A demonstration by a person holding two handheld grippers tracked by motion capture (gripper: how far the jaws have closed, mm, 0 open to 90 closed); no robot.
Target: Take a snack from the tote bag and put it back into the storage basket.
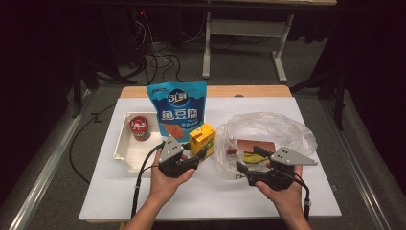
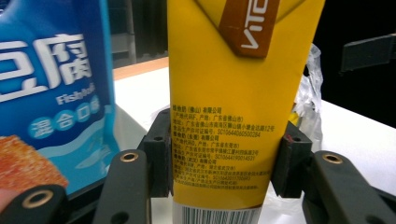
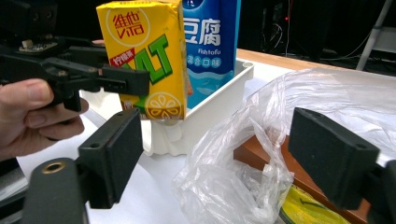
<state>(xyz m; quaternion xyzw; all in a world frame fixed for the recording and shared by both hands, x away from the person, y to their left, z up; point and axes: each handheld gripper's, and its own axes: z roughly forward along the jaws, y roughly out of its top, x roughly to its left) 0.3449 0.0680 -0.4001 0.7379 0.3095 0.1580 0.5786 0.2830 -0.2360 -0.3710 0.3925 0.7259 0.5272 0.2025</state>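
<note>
Drink carton [image 1: 202, 138]: upright, long axis vertical, top up.
Left tongs [image 2: 219, 163]: clamped on carton's sides.
Right tongs [image 3: 224, 154]: spread wide, holding nothing, at plastic bag [image 3: 243, 177].

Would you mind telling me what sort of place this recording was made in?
Probably a lab or studio recording station: a white-covered table stands among dark curtains, loose cables trail on the carpet, and staged groceries such as a lemon tea carton and fish tofu bag stand there.

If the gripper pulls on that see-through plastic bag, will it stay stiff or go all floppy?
Probably floppy: the plastic bag is thin, crinkled and sagging over the brown packet inside. It looks very light, so it may slide on the white table instead of opening. The right gripper stands open at its mouth.
</note>
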